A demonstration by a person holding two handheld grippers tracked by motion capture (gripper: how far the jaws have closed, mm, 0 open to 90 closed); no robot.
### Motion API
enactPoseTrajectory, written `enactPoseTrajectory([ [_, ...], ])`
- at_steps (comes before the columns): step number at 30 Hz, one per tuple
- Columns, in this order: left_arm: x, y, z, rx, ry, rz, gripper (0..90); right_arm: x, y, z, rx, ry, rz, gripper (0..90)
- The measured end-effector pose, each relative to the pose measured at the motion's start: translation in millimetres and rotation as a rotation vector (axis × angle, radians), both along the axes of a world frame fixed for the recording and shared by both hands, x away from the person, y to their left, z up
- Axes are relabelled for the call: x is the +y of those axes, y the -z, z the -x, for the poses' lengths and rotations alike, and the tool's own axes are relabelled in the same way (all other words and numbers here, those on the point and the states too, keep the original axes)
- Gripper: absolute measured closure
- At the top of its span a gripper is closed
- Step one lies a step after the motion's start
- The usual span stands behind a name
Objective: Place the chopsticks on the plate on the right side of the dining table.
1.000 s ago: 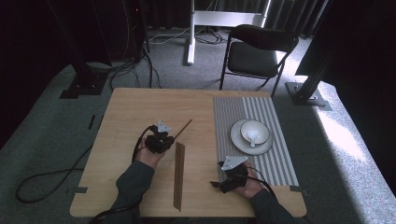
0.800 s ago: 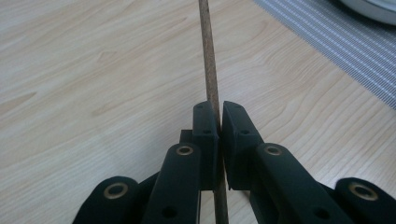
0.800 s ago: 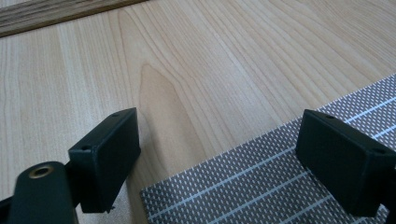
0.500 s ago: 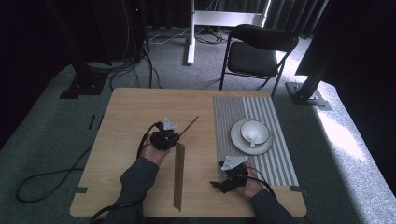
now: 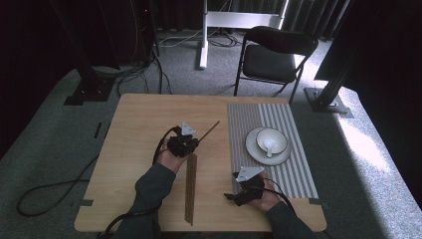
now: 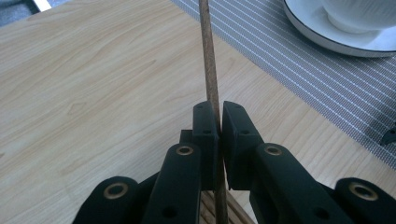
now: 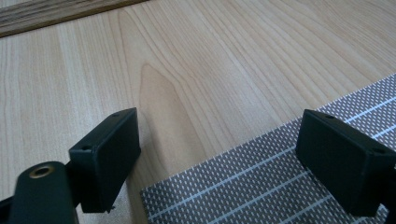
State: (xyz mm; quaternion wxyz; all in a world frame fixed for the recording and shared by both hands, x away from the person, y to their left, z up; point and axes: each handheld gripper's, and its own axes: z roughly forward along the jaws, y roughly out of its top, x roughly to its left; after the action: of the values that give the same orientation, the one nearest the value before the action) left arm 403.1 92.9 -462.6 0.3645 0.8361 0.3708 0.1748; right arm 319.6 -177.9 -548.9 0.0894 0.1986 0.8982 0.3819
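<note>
Gripping one chopstick [image 6: 208, 60], left tool [image 6: 218, 122] hides its base.

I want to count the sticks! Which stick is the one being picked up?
The thin brown stick clamped between the left gripper jaws, angled toward the striped mat. The other sticks lie flat together on the table, untouched.

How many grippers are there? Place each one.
2. The left gripper is at the table's middle, shut on a stick; the right gripper hangs open over the mat's near left corner.
</note>
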Motion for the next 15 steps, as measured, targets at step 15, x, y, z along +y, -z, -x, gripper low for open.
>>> enactPoseTrajectory([
  [15,-4.5,-4.8,-7.2,-0.005,0.009,0.000,84.5,-0.5,-0.6,0.2,0.008,0.000,-0.003,13.8],
])
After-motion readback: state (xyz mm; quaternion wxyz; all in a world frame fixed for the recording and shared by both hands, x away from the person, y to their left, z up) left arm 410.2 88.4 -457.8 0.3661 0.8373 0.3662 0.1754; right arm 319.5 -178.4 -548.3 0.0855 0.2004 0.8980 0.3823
